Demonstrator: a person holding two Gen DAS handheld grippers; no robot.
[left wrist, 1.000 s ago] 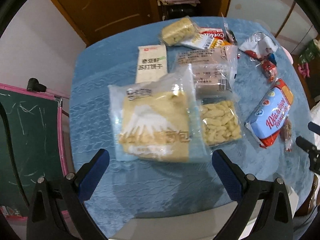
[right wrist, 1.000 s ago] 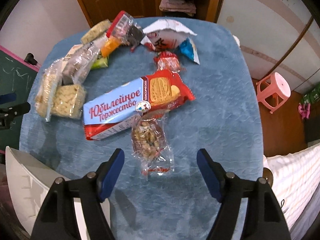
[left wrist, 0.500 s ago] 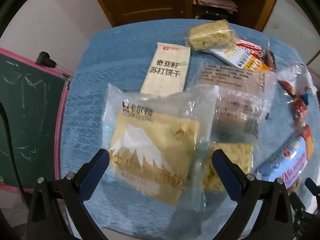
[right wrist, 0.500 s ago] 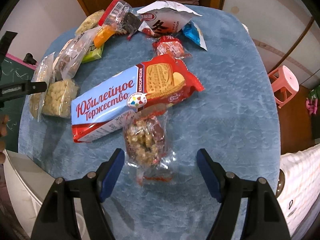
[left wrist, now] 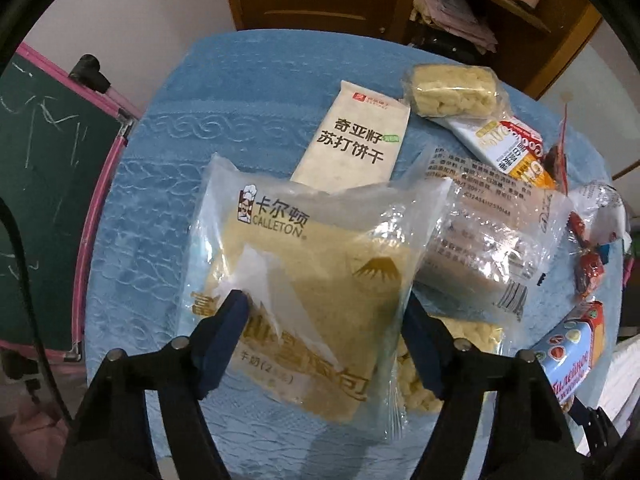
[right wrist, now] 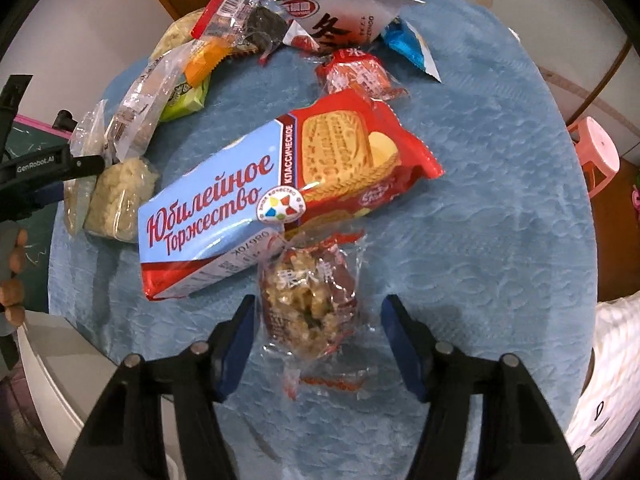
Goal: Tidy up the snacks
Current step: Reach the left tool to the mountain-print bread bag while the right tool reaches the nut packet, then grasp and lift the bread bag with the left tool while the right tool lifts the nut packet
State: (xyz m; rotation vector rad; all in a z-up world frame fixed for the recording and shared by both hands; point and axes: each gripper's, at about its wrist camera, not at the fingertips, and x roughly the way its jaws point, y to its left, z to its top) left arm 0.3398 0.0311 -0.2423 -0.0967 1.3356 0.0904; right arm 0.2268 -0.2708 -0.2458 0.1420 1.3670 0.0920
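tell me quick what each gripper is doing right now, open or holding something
Left gripper: open, jaws closing around the bread bag.
Right gripper: open, jaws closing around the nut candy.

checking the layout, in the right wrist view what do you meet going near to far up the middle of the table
Right tool → nut candy in clear wrapper → blue and red biscuit pack → small red packet → torn white bag

The Calleton bread bag [left wrist: 304, 280] hides most of the puffed-snack pack [left wrist: 460, 344] at lower right. The biscuit pack [left wrist: 572, 356] is partly hidden near the right edge. The hand [right wrist: 12, 276] is cut off at the left edge.
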